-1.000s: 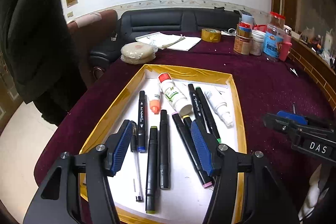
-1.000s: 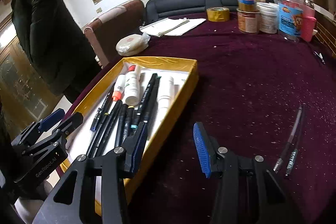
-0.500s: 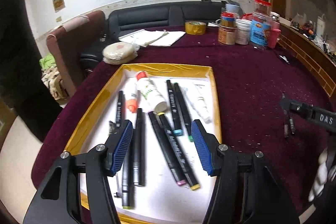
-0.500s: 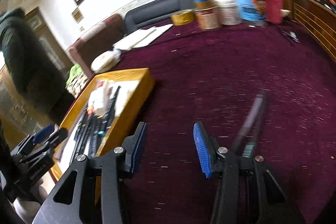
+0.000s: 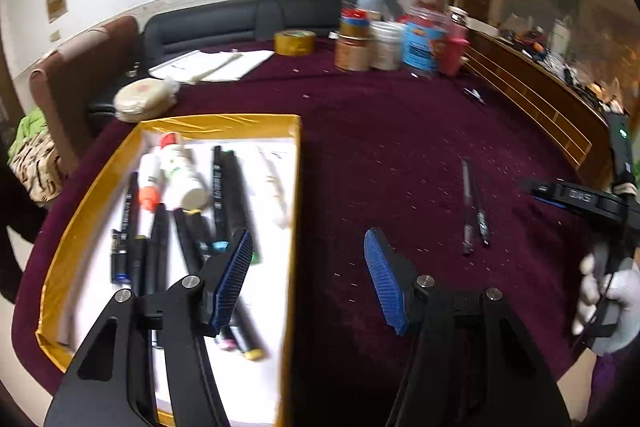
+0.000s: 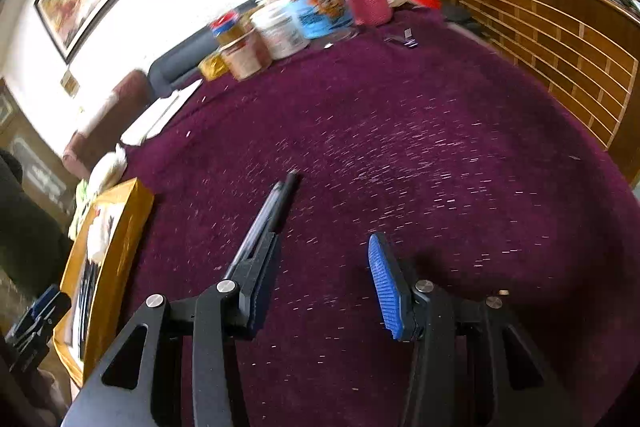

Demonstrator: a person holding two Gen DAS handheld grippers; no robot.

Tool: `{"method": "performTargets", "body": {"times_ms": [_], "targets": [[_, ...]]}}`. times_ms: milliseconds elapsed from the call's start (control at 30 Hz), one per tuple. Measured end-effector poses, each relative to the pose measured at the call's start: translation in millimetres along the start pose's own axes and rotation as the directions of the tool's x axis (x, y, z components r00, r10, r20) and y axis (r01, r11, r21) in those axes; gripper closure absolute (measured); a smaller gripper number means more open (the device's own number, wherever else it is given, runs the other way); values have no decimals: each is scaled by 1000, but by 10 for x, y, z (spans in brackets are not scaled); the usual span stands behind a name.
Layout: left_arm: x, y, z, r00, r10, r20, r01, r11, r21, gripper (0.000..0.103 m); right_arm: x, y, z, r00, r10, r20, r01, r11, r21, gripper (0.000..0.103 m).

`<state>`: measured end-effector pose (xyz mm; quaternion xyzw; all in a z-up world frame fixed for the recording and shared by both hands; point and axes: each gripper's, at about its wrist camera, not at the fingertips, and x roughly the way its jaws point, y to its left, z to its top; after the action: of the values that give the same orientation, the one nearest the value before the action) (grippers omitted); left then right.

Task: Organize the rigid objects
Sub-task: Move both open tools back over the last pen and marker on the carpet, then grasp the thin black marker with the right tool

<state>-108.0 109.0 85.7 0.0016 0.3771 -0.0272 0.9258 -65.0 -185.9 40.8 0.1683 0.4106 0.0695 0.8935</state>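
A gold-rimmed tray (image 5: 294, 187) on the maroon tablecloth holds several markers (image 5: 224, 195) and a white glue bottle (image 5: 180, 171). Two thin pens (image 5: 466, 203) lie loose on the cloth to the tray's right. My left gripper (image 5: 306, 279) is open and empty over the tray's right rim. My right gripper (image 6: 320, 287) is open and empty, low over the cloth, with the pens (image 6: 272, 211) running out from behind its left finger. The right gripper also shows in the left wrist view (image 5: 568, 195), held by a gloved hand.
Jars and tubs (image 5: 400, 39) stand at the table's far side, with a tape roll (image 5: 294, 43), papers (image 5: 212, 65) and a wrapped round item (image 5: 144, 99). A wooden panelled ledge (image 6: 560, 39) borders the right. The tray's corner shows at left (image 6: 124, 227).
Both grippers have swung to the right. The left one moved from over the tray's middle to its right rim. The right one moved up to the loose pens.
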Motion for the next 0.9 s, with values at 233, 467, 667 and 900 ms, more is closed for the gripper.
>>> {"method": "performTargets", "body": {"times_ms": [233, 467, 667, 900], "targets": [[34, -110, -42, 999, -18, -33, 18, 1000, 19, 46, 318, 321, -117, 995, -13, -99, 1, 993, -120, 62], [133, -174, -72, 996, -65, -69, 66, 998, 10, 46, 410, 475, -153, 989, -121, -83, 101, 971, -217, 62], [131, -172, -87, 994, -76, -76, 76, 997, 1, 46, 443, 537, -59, 984, -139, -111, 112, 969, -220, 62], [146, -106, -97, 994, -80, -80, 78, 997, -22, 46, 418, 629, -118, 986, -133, -98, 107, 965, -238, 62]]}}
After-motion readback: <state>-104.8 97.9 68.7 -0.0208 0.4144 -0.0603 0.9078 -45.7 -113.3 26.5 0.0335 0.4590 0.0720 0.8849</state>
